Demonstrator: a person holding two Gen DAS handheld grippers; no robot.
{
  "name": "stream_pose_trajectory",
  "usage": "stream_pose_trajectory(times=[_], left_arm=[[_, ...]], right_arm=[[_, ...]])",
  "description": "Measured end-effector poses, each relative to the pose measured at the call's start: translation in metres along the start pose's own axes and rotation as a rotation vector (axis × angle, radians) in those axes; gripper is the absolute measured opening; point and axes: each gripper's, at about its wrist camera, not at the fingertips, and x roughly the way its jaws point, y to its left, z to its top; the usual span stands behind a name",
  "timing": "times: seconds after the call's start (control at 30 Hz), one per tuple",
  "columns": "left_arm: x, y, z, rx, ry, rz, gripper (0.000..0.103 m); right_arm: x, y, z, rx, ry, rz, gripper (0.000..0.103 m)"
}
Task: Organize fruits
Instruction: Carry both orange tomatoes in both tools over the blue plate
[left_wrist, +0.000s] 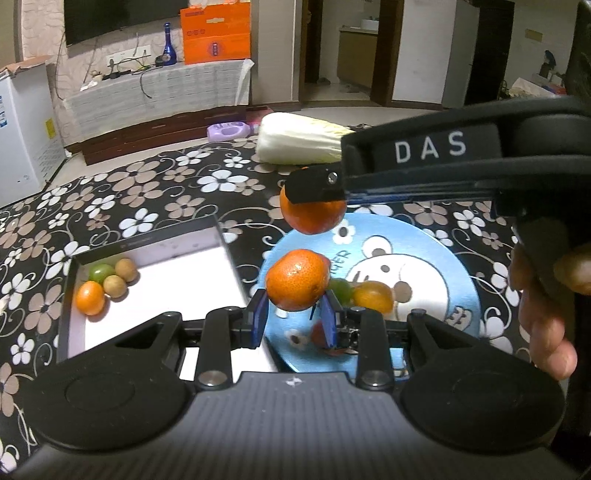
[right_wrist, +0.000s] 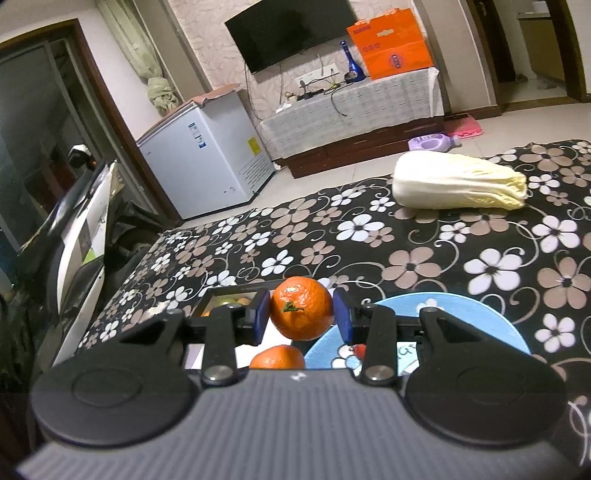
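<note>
Holding one mandarin between its blue pads, the left gripper hangs above the near edge of the blue plate, and the right gripper is closed on a second mandarin higher up, over the far side of the same plate. In the left view the right gripper's black arm crosses from the right and covers the top of its fruit. On the plate lie a green grape and a yellow-orange fruit, partly hidden behind the left mandarin. Just left of the plate stands a flat box with a white bottom and dark walls; in its far left corner lie a small orange fruit, a green grape and two brown round fruits, all close together. Everything rests on a black cloth with flowers, and a cabbage lies at its far edge. Behind are a white freezer, a television on the wall, an orange bag and a blue bottle on a low cabinet.
</note>
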Motion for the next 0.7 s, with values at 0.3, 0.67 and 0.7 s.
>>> stream_pose_trajectory(times=[0.3,0.67,0.7], left_arm=[[0.007,-0.018,0.0,0.026,0.004,-0.037,0.036],[0.018,-0.035,0.0,0.046,0.015,-0.075,0.036],[0.019,-0.036,0.0,0.047,0.016,-0.08,0.036]], right_arm=[[-0.013,-0.012,-0.003,0.016,-0.012,-0.022,0.04],[-0.028,-0.036,-0.002,0.047,-0.029,-0.066,0.04],[-0.029,-0.039,-0.002,0.049,-0.028,-0.07,0.04]])
